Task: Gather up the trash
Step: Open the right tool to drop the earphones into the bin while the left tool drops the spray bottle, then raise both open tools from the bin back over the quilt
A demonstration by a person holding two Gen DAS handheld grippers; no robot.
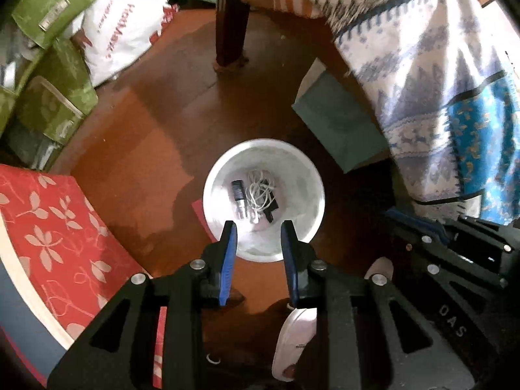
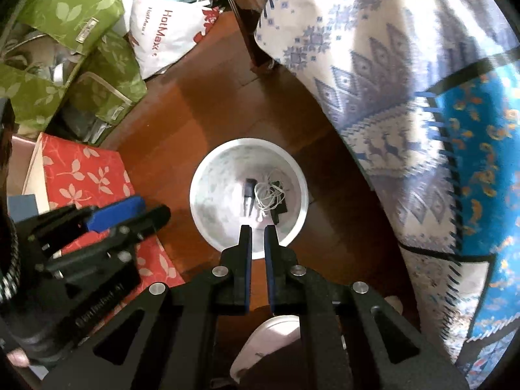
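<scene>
A white round trash bin (image 1: 292, 175) stands on the brown wooden floor; it also shows in the right wrist view (image 2: 211, 188). Inside lie a tangled white cable (image 1: 260, 193), a small dark charger (image 1: 238, 191) and another dark item (image 1: 271, 209); the cable also shows in the right wrist view (image 2: 269, 196). My left gripper (image 1: 259, 232) hovers above the bin's near rim, open and empty. My right gripper (image 2: 257, 237) hovers above the same rim, jaws a narrow gap apart with nothing between them. Each gripper shows at the edge of the other's view.
A red floral box (image 1: 55, 230) lies left of the bin. Green leaf-print storage bags (image 1: 55, 97) and a white shopping bag (image 1: 120, 29) stand at far left. A dark wooden furniture leg (image 1: 230, 19), a green box (image 1: 338, 120) and a patterned blanket (image 1: 438, 81) lie beyond and right. A pink slipper (image 1: 292, 341) is below.
</scene>
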